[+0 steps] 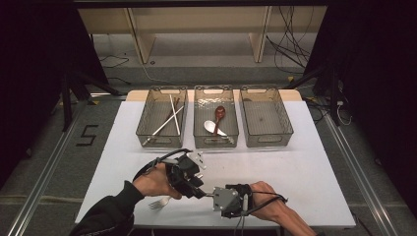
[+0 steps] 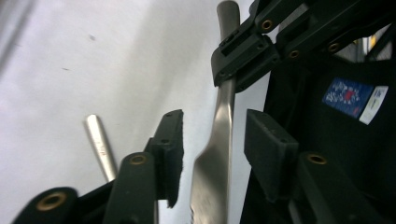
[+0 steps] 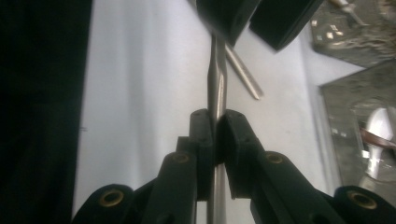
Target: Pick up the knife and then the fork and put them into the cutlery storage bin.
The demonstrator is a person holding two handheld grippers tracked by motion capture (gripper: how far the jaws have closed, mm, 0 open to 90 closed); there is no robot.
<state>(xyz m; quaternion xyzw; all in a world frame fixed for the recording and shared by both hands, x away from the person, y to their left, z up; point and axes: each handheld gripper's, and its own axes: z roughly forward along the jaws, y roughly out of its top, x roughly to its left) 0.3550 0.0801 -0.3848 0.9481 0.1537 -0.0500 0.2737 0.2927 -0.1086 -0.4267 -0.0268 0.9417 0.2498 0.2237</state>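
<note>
High view: the left gripper (image 1: 189,178) and the right gripper (image 1: 221,196) meet nose to nose at the near edge of the white table (image 1: 305,172), with a slim metal knife (image 1: 209,192) bridging them. A fork (image 1: 160,202) lies on the table just beside the left hand, at the near edge. At the far side stand three clear smoky bins in a row: the left bin (image 1: 162,117) holds long thin utensils, the middle bin (image 1: 215,117) a dark red spoon and a pale one. Beyond lie grey floor, loose cables and a pale wooden frame.

Left gripper view: its own jaws stand partly apart, no earlier frame aside — the knife (image 2: 219,154), flat, polished and serrated near the bottom edge, runs between the pads (image 2: 268,142) with a gap on each side. Farther up, the right gripper (image 2: 243,58) clamps the knife's rounded handle. A second steel handle (image 2: 100,144) lies on the matte white surface.

Right gripper view: the jaws are closed tight on the knife (image 3: 216,79) — black pads (image 3: 201,135) pressing both sides of its narrow shaft. The left gripper (image 3: 243,18) looms above, and the fork's handle (image 3: 243,74) lies behind.
</note>
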